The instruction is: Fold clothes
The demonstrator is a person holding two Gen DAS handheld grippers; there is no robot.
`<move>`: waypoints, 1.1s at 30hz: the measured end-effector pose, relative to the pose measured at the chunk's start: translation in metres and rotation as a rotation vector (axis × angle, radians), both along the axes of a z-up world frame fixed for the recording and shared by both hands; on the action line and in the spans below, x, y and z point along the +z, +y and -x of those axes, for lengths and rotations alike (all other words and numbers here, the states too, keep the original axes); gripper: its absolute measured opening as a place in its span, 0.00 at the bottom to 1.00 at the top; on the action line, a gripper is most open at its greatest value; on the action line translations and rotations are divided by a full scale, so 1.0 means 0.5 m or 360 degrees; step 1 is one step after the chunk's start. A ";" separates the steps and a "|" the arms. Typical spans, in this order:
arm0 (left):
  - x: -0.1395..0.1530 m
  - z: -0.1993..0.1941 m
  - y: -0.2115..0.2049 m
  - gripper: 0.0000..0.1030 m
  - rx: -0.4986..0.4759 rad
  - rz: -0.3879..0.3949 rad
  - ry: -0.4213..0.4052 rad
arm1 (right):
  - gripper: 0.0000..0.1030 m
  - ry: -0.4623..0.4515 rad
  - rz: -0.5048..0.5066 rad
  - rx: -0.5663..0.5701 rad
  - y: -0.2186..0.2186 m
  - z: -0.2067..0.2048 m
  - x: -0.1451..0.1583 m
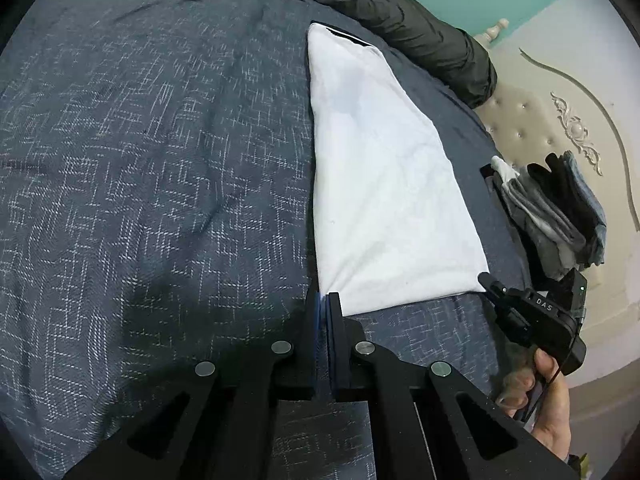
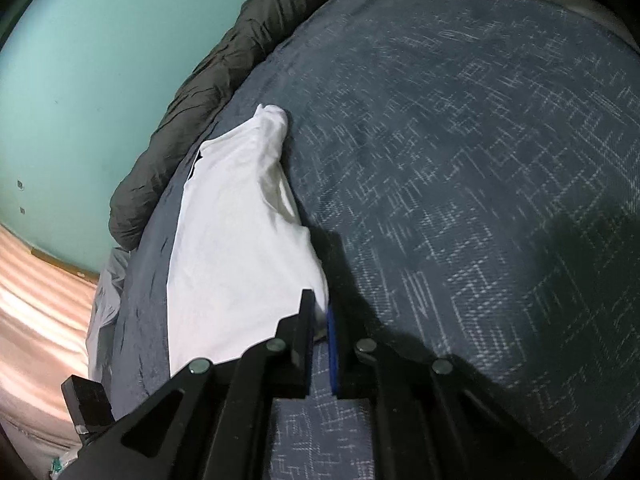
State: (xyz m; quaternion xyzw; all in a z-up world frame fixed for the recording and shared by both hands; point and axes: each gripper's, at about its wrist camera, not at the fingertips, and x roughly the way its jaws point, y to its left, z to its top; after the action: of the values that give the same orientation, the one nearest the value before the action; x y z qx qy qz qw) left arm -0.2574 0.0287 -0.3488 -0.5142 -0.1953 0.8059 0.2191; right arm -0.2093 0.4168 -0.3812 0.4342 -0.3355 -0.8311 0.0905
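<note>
Bedding in a dark blue cross-hatch weave fills both views: the bed (image 1: pixel 140 180) is the work surface, with a teal wall and a padded cream headboard (image 1: pixel 532 128) behind it.

From the left wrist view, a white garment (image 1: pixel 380 184) lies as a long, narrow panel on the bed, stretched away toward the far edge where a dark olive quilt (image 1: pixel 400 8) is bunched. The left claw (image 1: pixel 323 300) is pinched together on the garment's near left corner; puckers fan out from the pinch, so the cloth looks held taut there. At the near right corner sits the right claw (image 1: pixel 492 284), carried by a hand (image 1: pixel 548 412), though from here I cannot tell its grip. Holding both near corners keeps that edge straight and would let it be carried as one. A stack of folded grey and dark clothes (image 1: pixel 560 216) rests by the headboard edge, apparently the place for finished pieces.

From the right wrist view, the same garment (image 2: pixel 236 240) runs toward the quilt (image 2: pixel 192 92), its far end rumpled. The right claw (image 2: pixel 320 312) is nearly closed on a white corner of it.

Judging by the narrow shape, the sides already seem folded in; whether the corners are being lifted or laid down cannot be told.
</note>
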 end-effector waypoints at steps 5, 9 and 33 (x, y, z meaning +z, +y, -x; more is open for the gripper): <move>-0.005 0.003 0.004 0.03 0.0005 0.0012 -0.0015 | 0.05 -0.0021 -0.0084 0.0007 -0.007 0.002 0.002; -0.009 0.004 0.006 0.03 0.0012 0.0020 -0.0029 | 0.05 -0.0038 -0.0071 0.0012 -0.006 0.007 -0.005; 0.016 0.043 0.046 0.03 -0.0026 0.0210 0.0092 | 0.13 0.0015 -0.0032 0.0125 -0.052 0.069 0.010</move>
State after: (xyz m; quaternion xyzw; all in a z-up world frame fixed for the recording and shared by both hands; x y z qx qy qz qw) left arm -0.2787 0.0516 -0.3410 -0.5056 -0.1312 0.8297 0.1968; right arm -0.2436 0.3907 -0.3763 0.4439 -0.3094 -0.8323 0.1201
